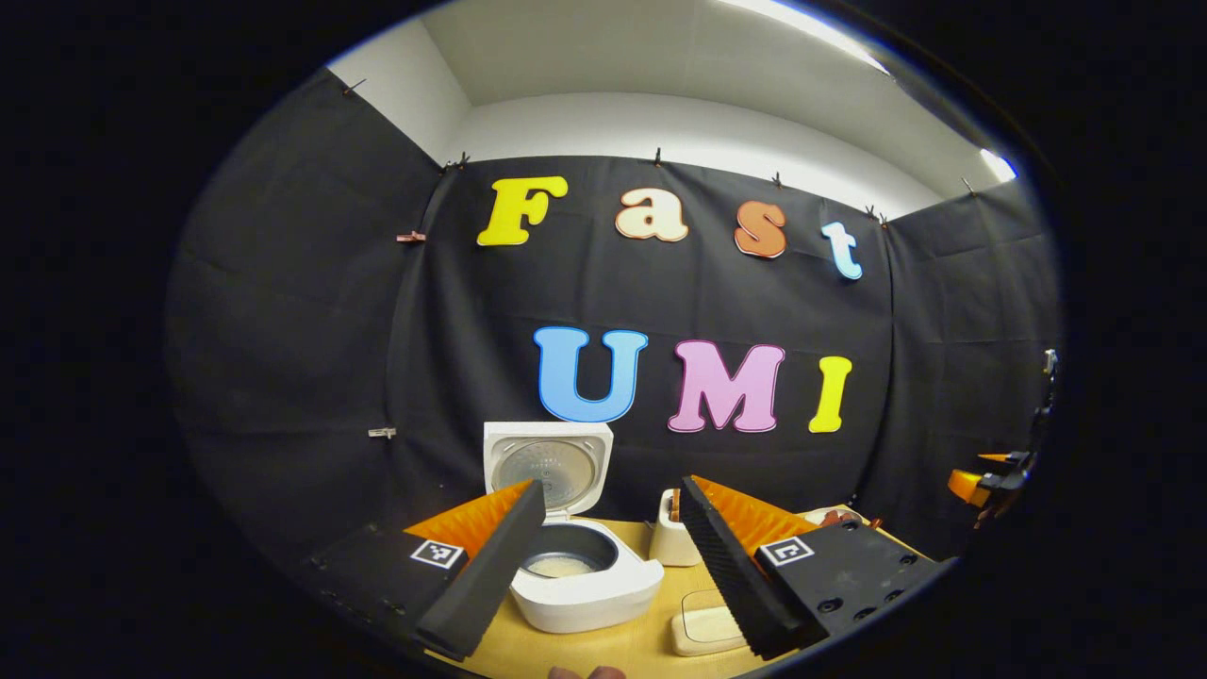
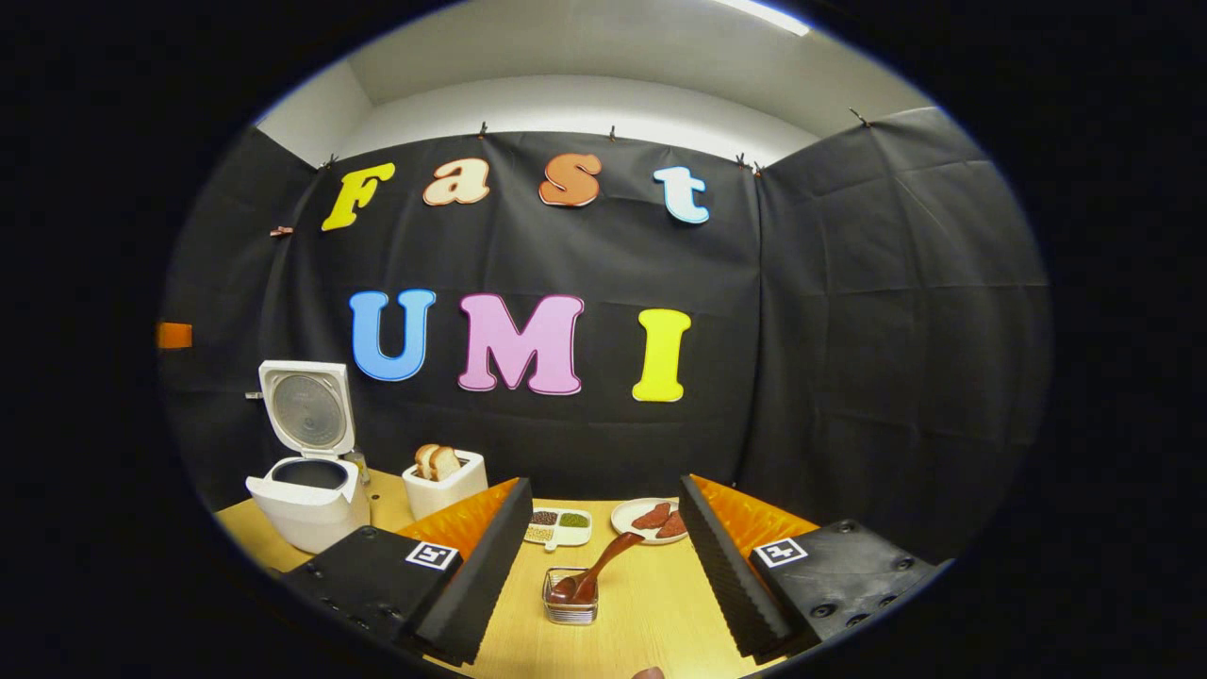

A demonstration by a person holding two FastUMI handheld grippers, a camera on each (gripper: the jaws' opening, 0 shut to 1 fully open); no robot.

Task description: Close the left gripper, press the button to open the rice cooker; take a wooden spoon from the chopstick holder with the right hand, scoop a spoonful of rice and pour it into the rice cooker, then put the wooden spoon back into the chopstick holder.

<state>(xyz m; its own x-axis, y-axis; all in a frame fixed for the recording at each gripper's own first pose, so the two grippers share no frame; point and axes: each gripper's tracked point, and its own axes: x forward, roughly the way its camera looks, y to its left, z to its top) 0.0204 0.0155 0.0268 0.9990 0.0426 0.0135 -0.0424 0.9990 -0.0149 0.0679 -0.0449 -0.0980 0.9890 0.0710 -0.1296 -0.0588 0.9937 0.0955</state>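
The white rice cooker stands with its lid up, and a pale layer lies in the bottom of its pot. My left gripper is open just in front of it, holding nothing. In the right gripper view the cooker is at the far left. A wooden spoon leans bowl-down in the small clear chopstick holder on the table. My right gripper is open above and behind the holder, apart from the spoon. That gripper also appears at the far right of the left gripper view.
A white toaster with bread slices stands right of the cooker. A divided tray of grains and a plate of red pieces lie behind the holder. A pale tray lies near the cooker. The wooden table ends at black cloth walls.
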